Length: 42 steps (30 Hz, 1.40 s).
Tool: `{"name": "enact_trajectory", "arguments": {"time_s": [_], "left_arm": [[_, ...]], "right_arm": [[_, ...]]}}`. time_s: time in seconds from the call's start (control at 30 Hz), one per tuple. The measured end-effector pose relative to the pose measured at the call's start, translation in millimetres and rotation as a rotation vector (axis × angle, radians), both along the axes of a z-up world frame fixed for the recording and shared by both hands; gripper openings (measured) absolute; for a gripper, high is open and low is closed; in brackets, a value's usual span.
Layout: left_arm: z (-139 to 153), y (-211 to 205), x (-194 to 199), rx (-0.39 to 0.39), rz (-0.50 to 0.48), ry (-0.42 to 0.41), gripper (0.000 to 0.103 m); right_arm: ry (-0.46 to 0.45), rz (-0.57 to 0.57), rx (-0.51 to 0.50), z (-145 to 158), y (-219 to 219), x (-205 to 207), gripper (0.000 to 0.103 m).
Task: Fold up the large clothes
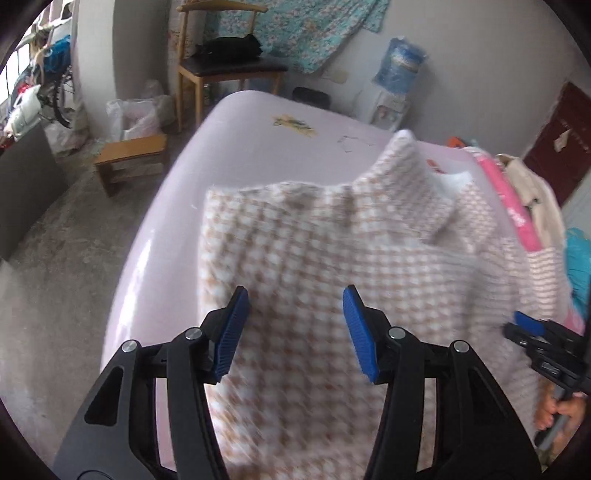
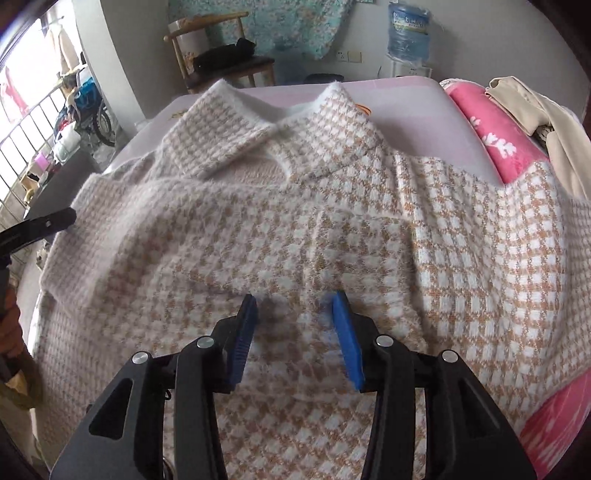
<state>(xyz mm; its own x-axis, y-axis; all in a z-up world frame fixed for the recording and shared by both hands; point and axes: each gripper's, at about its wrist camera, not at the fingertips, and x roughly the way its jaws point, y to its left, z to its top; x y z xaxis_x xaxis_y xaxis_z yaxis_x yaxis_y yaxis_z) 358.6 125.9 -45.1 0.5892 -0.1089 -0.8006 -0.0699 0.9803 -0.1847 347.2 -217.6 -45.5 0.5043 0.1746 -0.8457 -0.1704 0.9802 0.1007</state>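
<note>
Right, we're over the sweater (image 2: 295, 221) now, a fuzzy tan-and-white houndstooth knit spread flat on the pale pink counter (image 1: 258, 122), collar (image 2: 273, 122) towards the far edge. One sleeve (image 2: 166, 221) lies folded across the chest. Our left claw (image 1: 295, 325) hangs above the sweater's left half, jaws about half open, blue pads (image 1: 232, 332) clear of the cloth and nothing between them. Our right claw (image 2: 291, 336) sits low over the middle of the knit, jaws parted too, with only fuzzy fabric showing below the gap and no fold pinched in the pads (image 2: 347, 339). In the left view the right claw (image 1: 532, 332) shows at the right edge, with a hand (image 1: 557, 410) on its grip. The left view is blurred, so fine detail there escapes us. On the counter's right side lie a pink blanket (image 2: 491, 129) and a beige garment (image 2: 546, 122). Behind stand a chair (image 1: 221, 66), a stool (image 1: 129, 155) and a water bottle (image 2: 408, 29).
</note>
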Motion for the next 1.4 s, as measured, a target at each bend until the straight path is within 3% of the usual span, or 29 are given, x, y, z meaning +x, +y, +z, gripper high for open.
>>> {"name": "enact_trajectory", "arguments": {"time_s": [0.07, 0.2, 0.37, 0.47, 0.57, 0.73, 0.8, 0.83, 0.93, 0.97, 1.03, 1.13, 1.23, 1.37, 1.4], "left_arm": [[-11, 14, 14, -0.017, 0.033, 0.037, 0.045], [-3, 20, 16, -0.029, 0.032, 0.027, 0.046], [-5, 11, 16, 0.029, 0.037, 0.02, 0.05], [-8, 7, 14, 0.063, 0.042, 0.013, 0.05], [-8, 8, 14, 0.063, 0.043, 0.006, 0.05], [6, 3, 5, 0.09, 0.041, -0.012, 0.051], [22, -2, -10, 0.07, 0.017, -0.062, 0.061], [30, -6, -18, 0.065, 0.002, -0.085, 0.068], [37, -28, -36, 0.06, -0.075, -0.096, 0.074], [35, -37, -40, 0.062, -0.099, -0.08, 0.08], [23, -59, -45, 0.063, -0.143, -0.039, 0.081], [-1, -89, -46, 0.107, -0.184, 0.025, 0.081], [-17, -104, -48, 0.174, -0.181, 0.037, 0.081], [-24, -104, -52, 0.199, -0.147, 0.021, 0.09], [-25, -102, -52, 0.196, -0.142, 0.021, 0.09]], "right_arm": [[0.014, -0.018, -0.008, 1, -6, 1, 0.043], [0.021, -0.031, -0.023, 14, -4, 8, 0.044], [-0.039, 0.106, 0.046, 31, 50, 28, 0.045], [-0.056, 0.216, 0.045, 25, 93, 38, 0.045], [0.008, 0.239, -0.013, -2, 116, 51, 0.045], [-0.007, 0.17, -0.003, 15, 100, 37, 0.045], [-0.039, 0.148, 0.004, 27, 84, 19, 0.048], [-0.053, 0.122, -0.013, 30, 74, 12, 0.055], [-0.05, 0.061, -0.067, 24, 48, -6, 0.06], [-0.031, 0.043, -0.077, 17, 41, -8, 0.06], [0.036, 0.026, -0.089, -4, 30, -5, 0.063], [0.015, 0.017, -0.109, 3, 28, -12, 0.065], [-0.048, 0.015, -0.066, 17, 25, -26, 0.068], [0.007, 0.007, -0.095, -7, 16, -27, 0.072], [-0.022, 0.015, -0.099, -8, 15, -30, 0.073]]}}
